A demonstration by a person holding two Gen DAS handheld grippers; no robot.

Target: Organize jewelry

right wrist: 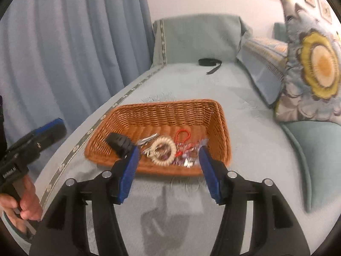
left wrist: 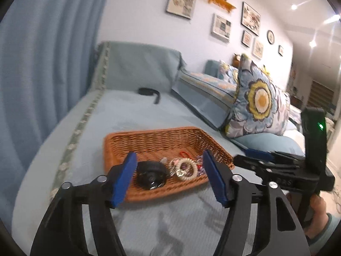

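Note:
A brown wicker basket (left wrist: 149, 134) (right wrist: 170, 104) sits on the pale blue sofa seat. Near its front wall lie a cream beaded bracelet (left wrist: 187, 160) (right wrist: 164, 140), a black object (left wrist: 151, 172) (right wrist: 120, 144), a red cord (left wrist: 185, 154) (right wrist: 181, 133) and small clear and silver pieces. My left gripper (left wrist: 169, 154) hangs open just in front of the basket, nothing between its blue pads. My right gripper (right wrist: 168, 149) is open too, at the basket's near rim, holding nothing. Each gripper also shows at the edge of the other's view, the right one (left wrist: 255, 155) and the left one (right wrist: 53, 125).
A black strap (left wrist: 149, 91) (right wrist: 210, 63) lies at the far end of the seat by the covered armrest. A floral cushion (left wrist: 257, 102) (right wrist: 315, 74) leans at the right. Blue curtains (left wrist: 42, 64) hang along the left. A hand (right wrist: 27, 202) grips the left tool's handle.

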